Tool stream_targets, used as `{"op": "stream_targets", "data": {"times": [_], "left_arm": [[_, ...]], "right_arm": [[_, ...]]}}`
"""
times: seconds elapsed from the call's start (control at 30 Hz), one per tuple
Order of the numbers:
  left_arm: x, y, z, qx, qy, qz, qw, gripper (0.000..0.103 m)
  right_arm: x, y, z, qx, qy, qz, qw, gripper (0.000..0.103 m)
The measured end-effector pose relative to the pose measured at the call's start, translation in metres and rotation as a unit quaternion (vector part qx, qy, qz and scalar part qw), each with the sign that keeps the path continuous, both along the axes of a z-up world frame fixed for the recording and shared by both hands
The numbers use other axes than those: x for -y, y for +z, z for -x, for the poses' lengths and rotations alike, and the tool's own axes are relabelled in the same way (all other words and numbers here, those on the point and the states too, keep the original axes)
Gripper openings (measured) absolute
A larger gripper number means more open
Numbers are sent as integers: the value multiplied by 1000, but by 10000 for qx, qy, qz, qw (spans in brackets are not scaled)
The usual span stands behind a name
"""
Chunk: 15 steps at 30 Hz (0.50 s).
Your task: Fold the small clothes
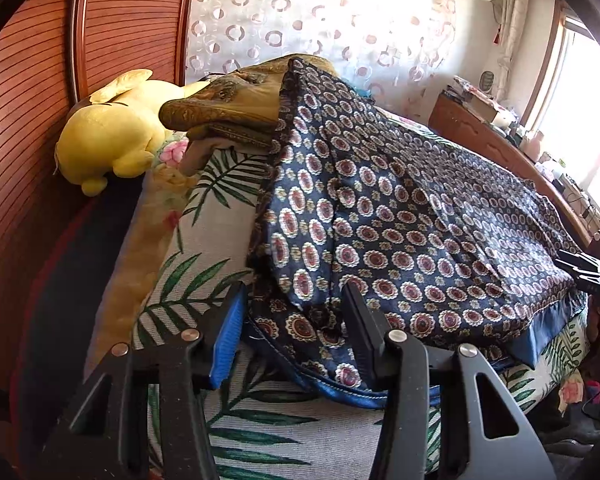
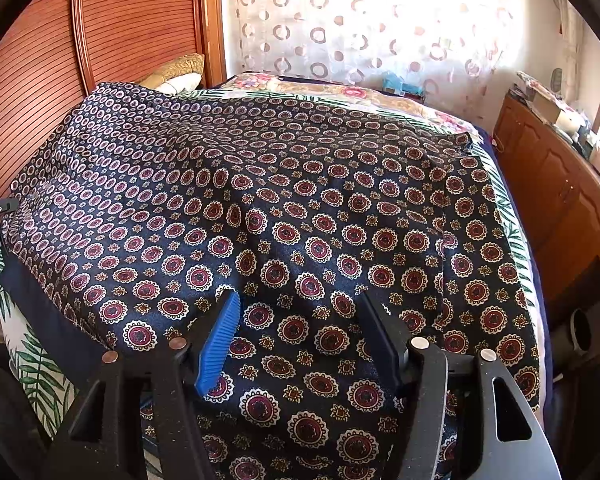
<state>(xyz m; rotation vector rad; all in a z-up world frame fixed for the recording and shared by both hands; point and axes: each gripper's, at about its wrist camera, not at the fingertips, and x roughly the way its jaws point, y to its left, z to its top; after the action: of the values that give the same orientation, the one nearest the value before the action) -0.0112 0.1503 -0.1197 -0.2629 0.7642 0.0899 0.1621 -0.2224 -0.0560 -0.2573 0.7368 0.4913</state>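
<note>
On a bed covered with a palm-leaf sheet (image 1: 216,216), a navy medallion-print garment (image 2: 300,208) lies spread across most of the mattress. The left gripper (image 1: 296,300) stands at the garment's near left corner, jaws partly apart with a bunched fold of cloth between them; whether the pads pinch it cannot be told. The right gripper (image 2: 300,308) hovers over the near cloth, jaws apart, gripping nothing. A yellow plush toy (image 1: 112,136) rests by the wooden headboard (image 1: 32,120).
</note>
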Motion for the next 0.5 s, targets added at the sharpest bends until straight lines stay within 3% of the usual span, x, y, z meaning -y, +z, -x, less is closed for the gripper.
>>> {"op": "stream_targets", "data": {"times": [0.17,0.3,0.5], "left_arm": [[2,1,-9,-44,1,-52,10000,33],[1,0,-15,-81,-55,11,10000,7],[19,20,-16,223,-373,-62,9990,5]], "right_arm": [[0,0,0,-11,1,-9,10000,63],[2,0,0,-8,3,-14,10000,63],[4,-1,0,1,3,-21,10000,63]]}}
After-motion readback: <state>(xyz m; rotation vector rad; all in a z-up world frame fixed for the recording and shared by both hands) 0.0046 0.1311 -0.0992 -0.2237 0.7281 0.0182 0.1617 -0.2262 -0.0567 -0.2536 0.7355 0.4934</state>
